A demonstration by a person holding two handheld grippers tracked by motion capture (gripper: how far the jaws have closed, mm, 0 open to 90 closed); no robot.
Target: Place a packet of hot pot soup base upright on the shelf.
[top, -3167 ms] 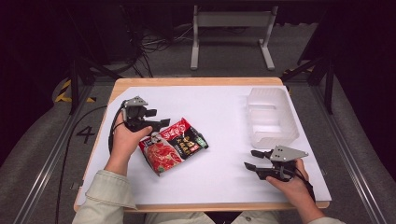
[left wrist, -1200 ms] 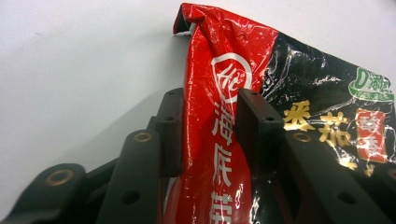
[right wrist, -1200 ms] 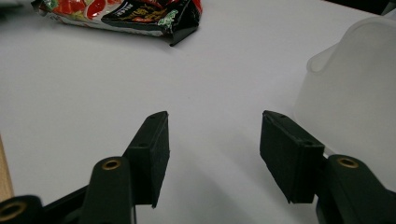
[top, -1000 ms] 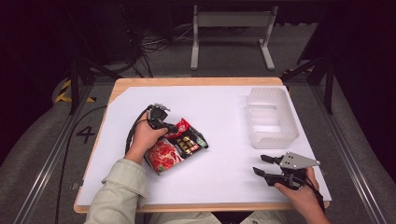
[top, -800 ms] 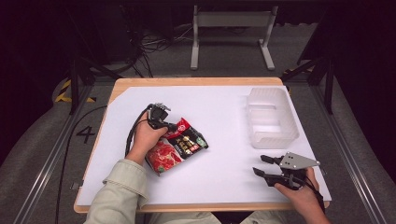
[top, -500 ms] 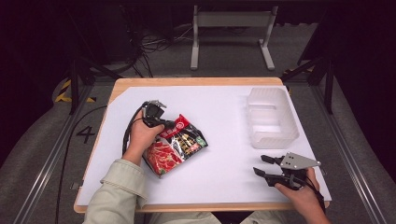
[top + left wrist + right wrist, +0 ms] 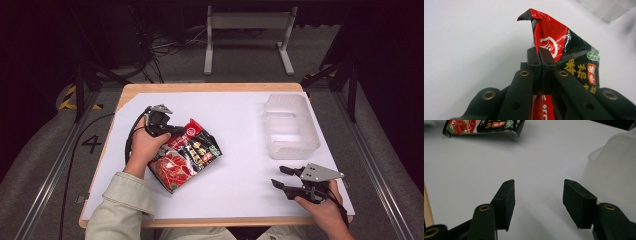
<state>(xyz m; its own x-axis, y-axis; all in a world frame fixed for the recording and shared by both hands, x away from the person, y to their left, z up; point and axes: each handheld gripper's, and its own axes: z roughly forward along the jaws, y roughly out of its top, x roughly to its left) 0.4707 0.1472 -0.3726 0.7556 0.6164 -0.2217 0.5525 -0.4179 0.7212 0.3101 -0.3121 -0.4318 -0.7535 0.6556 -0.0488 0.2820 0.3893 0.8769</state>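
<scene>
One corner of the packet (image 7: 186,154), at the table's (image 7: 240,200) left-centre, is pinched in the clenched left gripper (image 7: 540,58) so it can be lifted, while the right gripper (image 7: 281,176) is held released beside the bin (image 7: 290,125), presumably the destination.

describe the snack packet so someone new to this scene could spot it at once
On the white table top, look left of centre, far from the clear plastic bin. There the left gripper pinches a glossy red and black foil packet with yellow lettering, the one colourful thing there.
</scene>
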